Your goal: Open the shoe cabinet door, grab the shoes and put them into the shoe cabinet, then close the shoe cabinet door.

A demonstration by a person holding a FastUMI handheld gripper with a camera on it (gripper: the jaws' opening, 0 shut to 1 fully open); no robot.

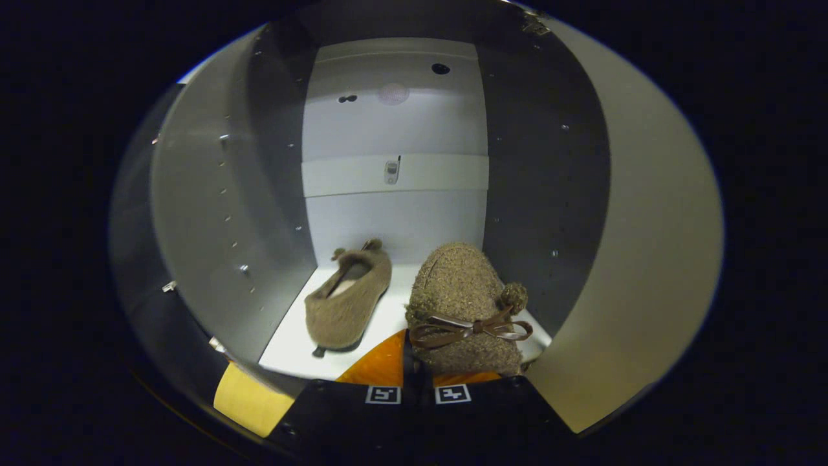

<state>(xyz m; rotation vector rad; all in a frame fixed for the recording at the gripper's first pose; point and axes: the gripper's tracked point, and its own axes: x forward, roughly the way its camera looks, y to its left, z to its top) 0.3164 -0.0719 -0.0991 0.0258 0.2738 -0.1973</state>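
I am looking into the open shoe cabinet [394, 175], which has a white back and a white floor. A furry brown shoe [346, 301] lies on that floor at the left, its opening facing up. A second, matching shoe [462, 304] with a brown bow and a pom-pom hangs just ahead of my orange fingers [378, 366], over the right half of the floor. My gripper [409, 353] is shut on this shoe's near edge, the two fingers almost meeting. The part of the shoe behind the fingers is hidden.
Dark grey side walls [272, 194] with rows of peg holes close in the compartment on both sides. A white cross rail [440, 173] runs across the back wall. A pale panel [647, 259], probably the open door, stands at the right.
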